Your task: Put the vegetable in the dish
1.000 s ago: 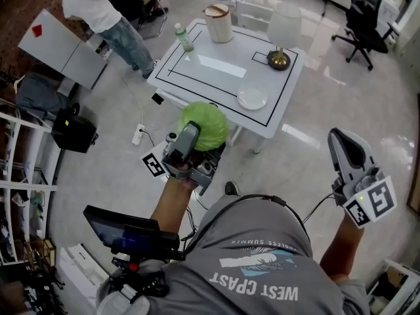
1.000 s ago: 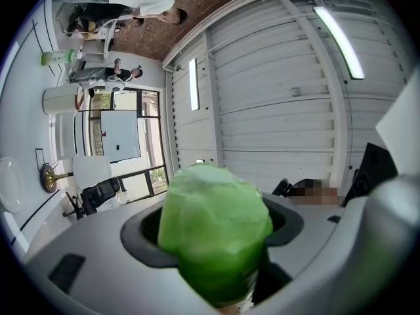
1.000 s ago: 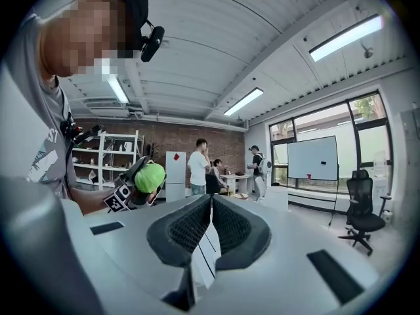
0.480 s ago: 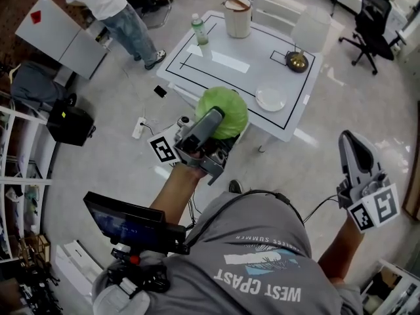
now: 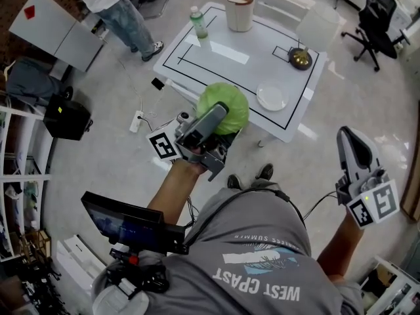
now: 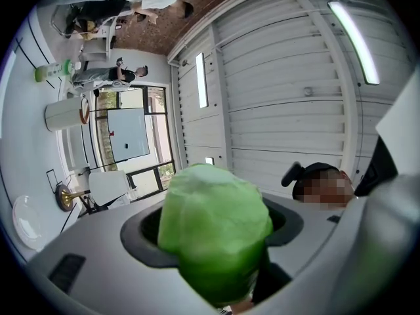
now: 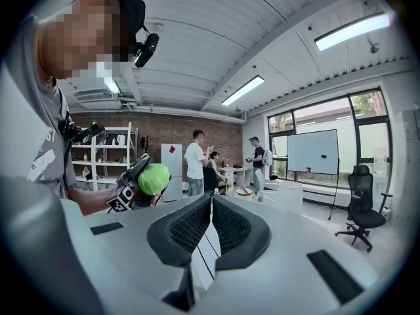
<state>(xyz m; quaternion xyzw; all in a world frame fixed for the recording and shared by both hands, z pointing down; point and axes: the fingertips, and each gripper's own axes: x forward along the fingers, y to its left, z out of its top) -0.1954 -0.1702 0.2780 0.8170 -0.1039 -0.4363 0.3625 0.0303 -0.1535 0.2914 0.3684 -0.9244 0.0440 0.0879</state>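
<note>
Short of the table [image 5: 230, 61], left tongs [image 5: 212, 118] clamp a green cabbage [image 5: 228, 97].

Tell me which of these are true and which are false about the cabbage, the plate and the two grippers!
1. The left gripper holds the green cabbage. True.
2. The cabbage already lies on the plate. False: the plate sits empty on the table, and the cabbage is up in the air in the gripper.
3. The right gripper holds a bottle. False: its fingers are together with nothing between them.
4. A lamp stands on the table. True.
</note>
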